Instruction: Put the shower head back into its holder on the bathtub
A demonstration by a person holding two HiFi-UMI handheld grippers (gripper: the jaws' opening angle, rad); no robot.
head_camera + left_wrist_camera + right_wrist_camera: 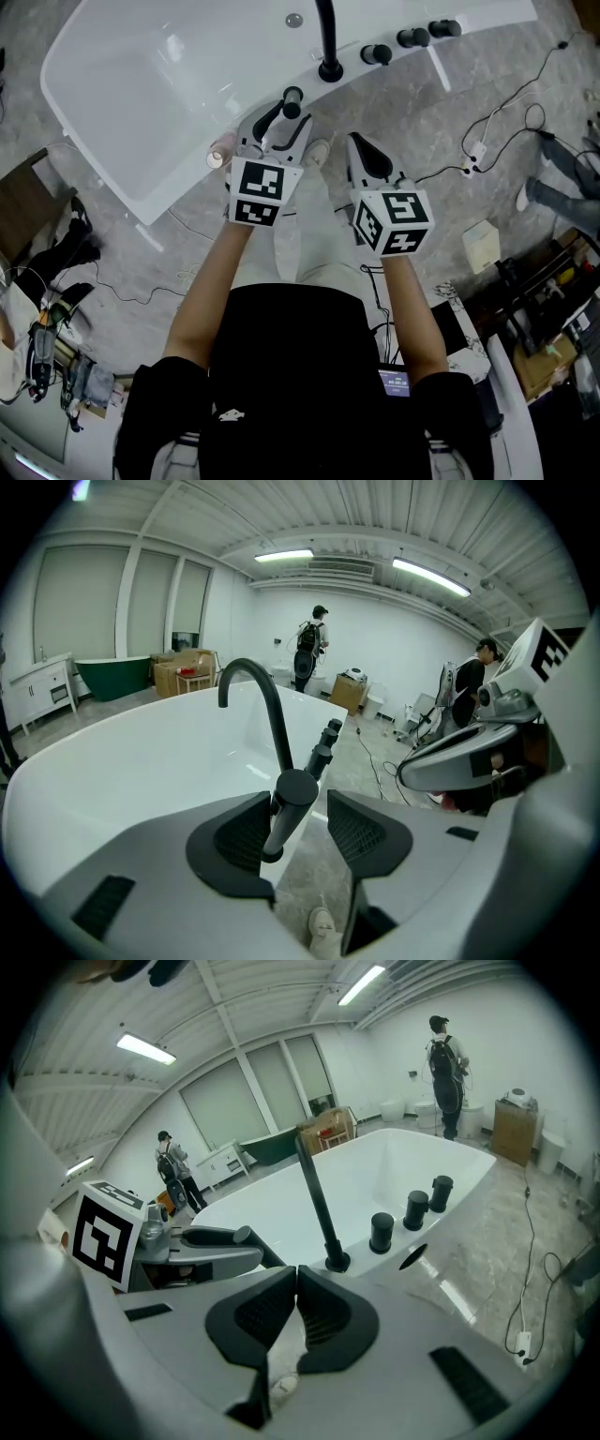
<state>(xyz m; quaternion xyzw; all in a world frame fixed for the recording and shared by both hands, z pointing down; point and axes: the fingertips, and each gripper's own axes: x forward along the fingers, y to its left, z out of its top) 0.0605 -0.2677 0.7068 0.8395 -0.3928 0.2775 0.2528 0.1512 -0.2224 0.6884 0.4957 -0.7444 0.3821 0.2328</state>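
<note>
The black shower head (292, 101) stands slightly tilted on the rim of the white bathtub (122, 178), just left of the black curved faucet (326, 42). My left gripper (286, 117) is open around it. In the left gripper view the shower head (291, 803) rises between the two pads with a gap on each side of its round top, and its lower end meets the rim behind the left jaw. My right gripper (359, 148) hangs beside it over the floor, shut and empty, with its pads (272, 1312) together.
Three black knobs (412, 37) line the tub rim right of the faucet. Cables and a white power strip (475, 150) lie on the grey floor at right. Bags and clutter (47, 309) sit at left. People (309, 649) stand far back in the room.
</note>
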